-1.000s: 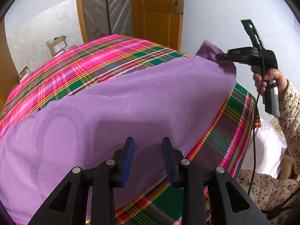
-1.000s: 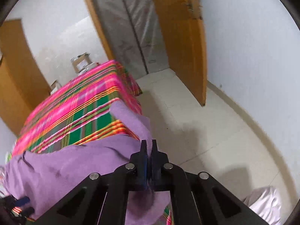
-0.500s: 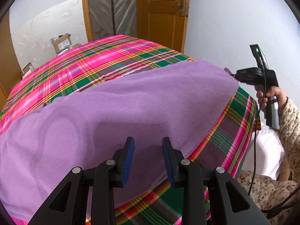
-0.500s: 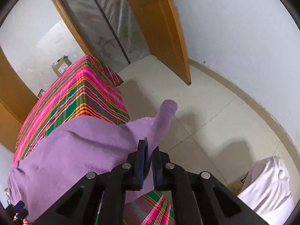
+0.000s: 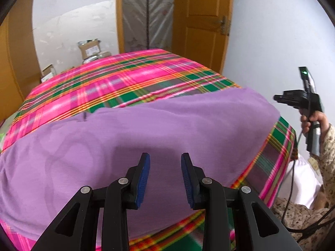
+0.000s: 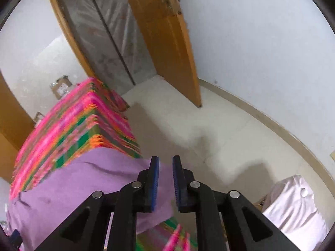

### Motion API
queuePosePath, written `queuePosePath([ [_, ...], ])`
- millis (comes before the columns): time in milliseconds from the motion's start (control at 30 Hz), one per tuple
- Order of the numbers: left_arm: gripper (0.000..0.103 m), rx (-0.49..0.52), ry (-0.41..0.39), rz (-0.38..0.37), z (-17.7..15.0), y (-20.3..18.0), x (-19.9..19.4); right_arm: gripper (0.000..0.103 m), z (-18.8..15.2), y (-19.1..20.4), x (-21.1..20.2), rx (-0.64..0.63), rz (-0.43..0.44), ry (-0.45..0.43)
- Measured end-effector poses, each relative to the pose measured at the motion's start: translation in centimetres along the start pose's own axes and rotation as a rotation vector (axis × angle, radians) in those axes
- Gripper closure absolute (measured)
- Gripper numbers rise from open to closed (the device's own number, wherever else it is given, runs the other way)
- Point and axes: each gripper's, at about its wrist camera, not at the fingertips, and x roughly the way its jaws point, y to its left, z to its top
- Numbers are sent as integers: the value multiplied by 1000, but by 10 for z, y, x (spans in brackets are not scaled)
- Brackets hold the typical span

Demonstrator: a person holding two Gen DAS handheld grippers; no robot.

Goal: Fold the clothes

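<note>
Garment: purple cloth point(image 5: 146, 138) spread flat on plaid-covered bench point(image 5: 117, 83) | my left claw point(image 5: 165, 175) wide open, empty | right claw point(image 6: 165, 179) slightly parted, apparently empty | risk: overhanging right edge may slide off.

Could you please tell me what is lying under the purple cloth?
The purple cloth lies spread on a plaid cover, which shows beyond its edges. Whatever is beneath the cloth's middle, or under the cover, is hidden.
</note>
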Motion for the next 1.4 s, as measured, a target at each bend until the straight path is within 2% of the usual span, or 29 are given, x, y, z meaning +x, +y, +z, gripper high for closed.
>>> queuePosePath([
  [167, 71, -48, -28, 36, -2, 25, -10, 90, 5, 47, -20, -103, 101, -56],
  [233, 71, -64, -38, 56, -2, 36, -13, 90, 5, 74, -22, -170, 157, -51],
  [467, 71, -135, -65, 137, 1, 80, -24, 90, -14, 184, -10, -442, 392, 55],
  [567, 71, -168, -64, 164, -1, 98, -25, 90, -26, 227, 1, -525, 495, 129],
  [867, 71, -212, -36, 197, -10, 124, -19, 90, -72, 318, 15, -748, 634, 285],
  [1133, 71, -245, -11, 209, -16, 142, -11, 90, -99, 365, 31, -874, 739, 442],
  [1400, 71, -269, 6, 201, -19, 154, -3, 87, -113, 373, 37, -923, 815, 565],
])
